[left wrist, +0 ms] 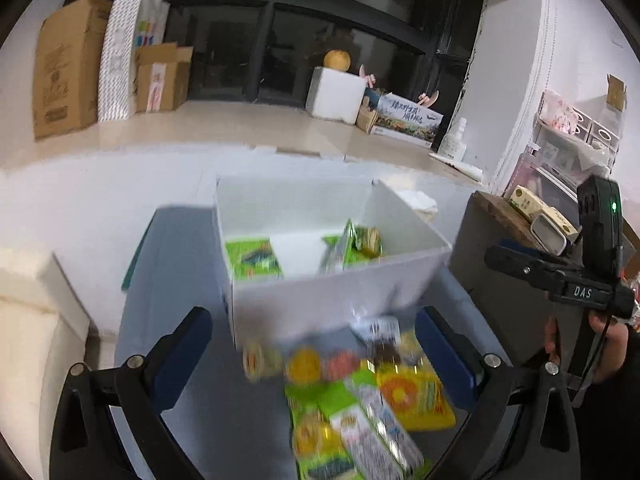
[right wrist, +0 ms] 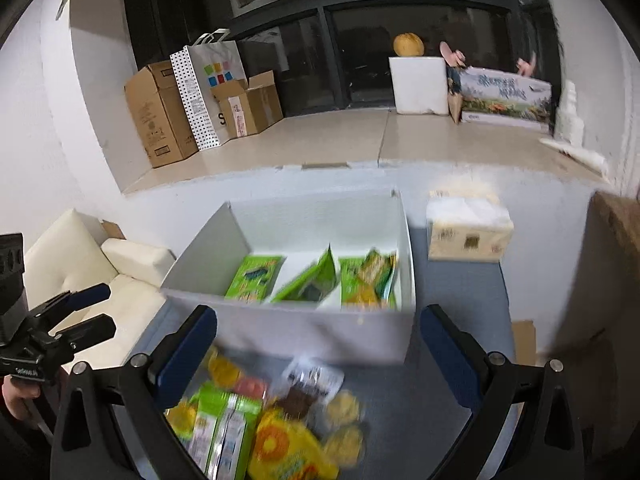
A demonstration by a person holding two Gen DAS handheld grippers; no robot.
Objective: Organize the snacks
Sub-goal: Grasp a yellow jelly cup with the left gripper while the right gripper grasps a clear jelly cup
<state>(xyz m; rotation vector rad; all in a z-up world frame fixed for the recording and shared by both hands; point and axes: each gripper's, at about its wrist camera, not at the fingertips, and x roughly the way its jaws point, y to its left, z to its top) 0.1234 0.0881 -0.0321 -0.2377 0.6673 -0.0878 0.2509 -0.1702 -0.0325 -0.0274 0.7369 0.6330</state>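
Snack packets heaped on the desk before a white divided box

The white box (right wrist: 288, 332) holds green packets (right wrist: 252, 278) in its compartments; a loose pile of snacks (right wrist: 264, 432), yellow, green and orange wrappers, blurred, lies on the grey desk (right wrist: 452, 288) just beside its near wall. Left gripper (left wrist: 314, 356) and right gripper (right wrist: 318, 352) hover above the pile, jaws released, grasping nothing.

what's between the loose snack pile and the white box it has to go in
Only the box's own near wall: the snack pile lies on the blue-grey table right against it, so packets must be lifted over. Nothing else visible blocks the way; the right gripper is open over the pile.
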